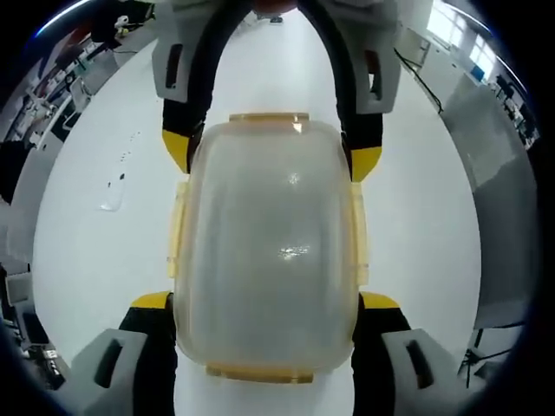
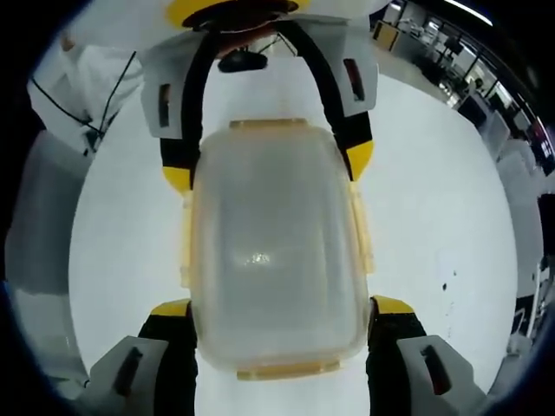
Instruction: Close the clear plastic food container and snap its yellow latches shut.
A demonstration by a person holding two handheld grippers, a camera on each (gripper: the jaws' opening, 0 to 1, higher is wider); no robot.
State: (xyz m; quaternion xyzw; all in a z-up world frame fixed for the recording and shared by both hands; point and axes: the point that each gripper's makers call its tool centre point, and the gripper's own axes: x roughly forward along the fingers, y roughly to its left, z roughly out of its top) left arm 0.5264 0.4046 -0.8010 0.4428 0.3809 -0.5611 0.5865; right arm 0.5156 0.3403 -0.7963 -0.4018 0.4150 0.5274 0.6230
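The clear plastic food container (image 1: 269,251) lies mid-bench on the white bench (image 1: 87,234), lid on, between both claws. The left claw (image 1: 267,303) and right claw (image 2: 276,308) stand wide open, straddling its ends and gripping nothing. The yellow latches (image 1: 179,234) may stay unsnapped: uneven pressing could slide the box.

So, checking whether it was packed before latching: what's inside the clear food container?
Nothing can be made out inside the container: through its cloudy lid only pale haze and glare show. Small or flat contents could be hidden.
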